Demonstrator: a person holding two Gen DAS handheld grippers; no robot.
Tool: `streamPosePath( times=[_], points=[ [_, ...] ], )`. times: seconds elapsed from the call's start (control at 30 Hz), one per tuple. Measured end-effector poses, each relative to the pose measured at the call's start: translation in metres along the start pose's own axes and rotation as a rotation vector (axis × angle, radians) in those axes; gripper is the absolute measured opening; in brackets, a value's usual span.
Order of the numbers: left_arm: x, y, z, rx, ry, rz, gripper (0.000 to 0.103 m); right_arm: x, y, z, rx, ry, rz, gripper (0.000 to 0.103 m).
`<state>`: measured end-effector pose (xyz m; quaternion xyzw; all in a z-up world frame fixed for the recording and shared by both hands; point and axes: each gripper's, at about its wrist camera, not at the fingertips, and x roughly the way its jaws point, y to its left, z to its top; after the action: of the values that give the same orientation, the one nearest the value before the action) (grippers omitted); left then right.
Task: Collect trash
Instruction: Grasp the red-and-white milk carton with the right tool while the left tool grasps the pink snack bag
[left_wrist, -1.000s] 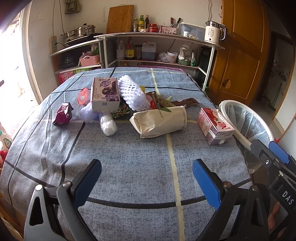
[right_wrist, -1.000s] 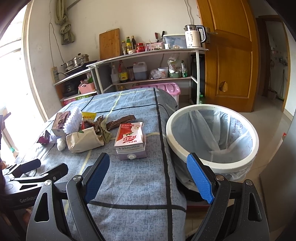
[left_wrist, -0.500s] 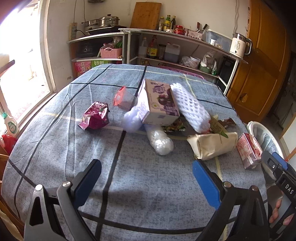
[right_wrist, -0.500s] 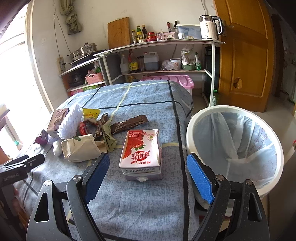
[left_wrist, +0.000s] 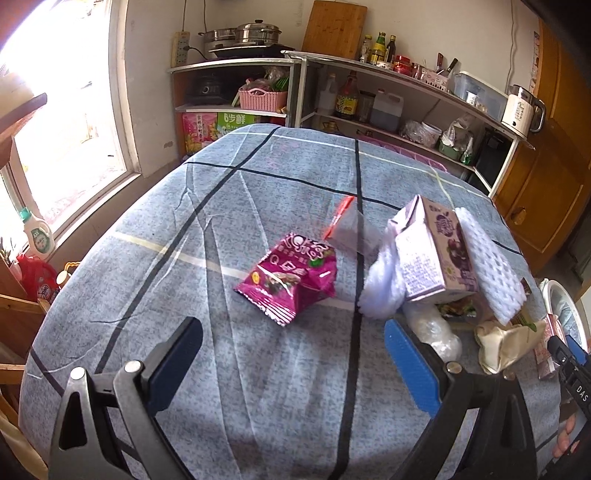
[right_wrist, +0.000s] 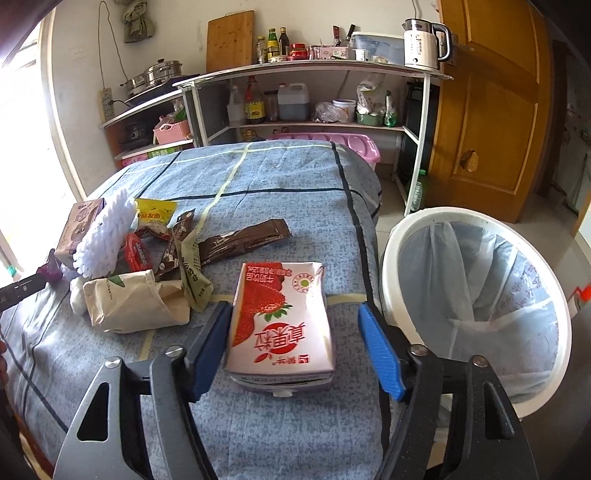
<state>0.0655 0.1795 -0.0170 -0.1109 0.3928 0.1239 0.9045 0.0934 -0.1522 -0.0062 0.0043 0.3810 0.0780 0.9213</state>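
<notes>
Right gripper (right_wrist: 291, 338) low over near right part of table (right_wrist: 295, 192), jaws part open and just closing in, strawberry milk carton (right_wrist: 282, 317) between them. Left pad (right_wrist: 208, 347) at or touching carton's left side, cannot tell which; right pad (right_wrist: 378, 354) clear of it, strip of cloth showing between. Carton flat on blue checked cloth, not lifted. White bin (right_wrist: 476, 310) with clear liner just right of table edge, mouth open, beside carton.

Left of carton: tan paper bag (right_wrist: 136, 306) on its side, green wrapper (right_wrist: 192, 273) against it, long brown wrapper (right_wrist: 243, 240) farther back. Behind bag, white foam net (right_wrist: 105, 234) leaning on purple carton (right_wrist: 79, 225), yellow packet (right_wrist: 155, 218) just beyond.

Left gripper (left_wrist: 291, 363) wide open, empty, over near middle of table. Magenta snack bag (left_wrist: 291, 280) flat on cloth just beyond its fingers, apart from them. Red-edged clear packet (left_wrist: 345, 229) farther back. To right: purple carton tilted, foam net on its right side, white tissue wad (left_wrist: 380, 288) on its left, clear crumpled plastic (left_wrist: 432, 328) near right finger. Paper bag and bin rim at far right edge.

Shelves (right_wrist: 310, 70) with bottles, pots, kettle (right_wrist: 423, 44) along far wall; wooden door (right_wrist: 491, 103) to right.
</notes>
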Motion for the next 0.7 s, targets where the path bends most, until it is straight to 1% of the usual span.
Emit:
streamPosePath(
  times=[0.03, 0.07, 0.2, 0.37, 0.43, 0.5, 0.57, 0.63, 0.67, 0.7],
  points=[
    [0.003, 0.004, 0.002, -0.007, 0.003, -0.001, 0.1, 0.002, -0.002, 0.0, 0.01, 0.01, 0.006, 0.059],
    [0.006, 0.007, 0.004, -0.009, 0.004, -0.002, 0.1, 0.004, -0.004, 0.0, 0.021, 0.021, 0.014, 0.055],
    [0.018, 0.013, 0.012, -0.014, 0.019, 0.016, 0.1, 0.006, -0.003, 0.0, 0.034, 0.021, 0.02, 0.055],
    [0.028, 0.018, 0.016, -0.027, 0.038, -0.003, 0.1, 0.005, -0.001, 0.0, 0.04, 0.022, 0.011, 0.055],
    [0.028, 0.019, 0.016, -0.035, 0.036, -0.007, 0.095, 0.005, 0.0, 0.0, 0.044, 0.026, 0.009, 0.055],
    [0.029, 0.019, 0.016, -0.03, 0.035, -0.011, 0.094, 0.006, 0.0, 0.0, 0.04, 0.026, 0.004, 0.055],
    [0.032, 0.02, 0.016, -0.032, 0.047, -0.022, 0.087, 0.006, 0.002, -0.001, 0.038, 0.025, 0.0, 0.055],
    [0.036, 0.022, 0.017, -0.034, 0.059, -0.03, 0.083, 0.005, 0.002, -0.001, 0.043, 0.025, -0.001, 0.055],
    [0.036, 0.021, 0.017, -0.033, 0.061, -0.031, 0.077, 0.005, 0.001, -0.001, 0.045, 0.025, 0.0, 0.055],
    [0.036, 0.021, 0.017, -0.031, 0.059, -0.033, 0.075, 0.005, 0.001, -0.001, 0.045, 0.024, 0.0, 0.055]
  ],
)
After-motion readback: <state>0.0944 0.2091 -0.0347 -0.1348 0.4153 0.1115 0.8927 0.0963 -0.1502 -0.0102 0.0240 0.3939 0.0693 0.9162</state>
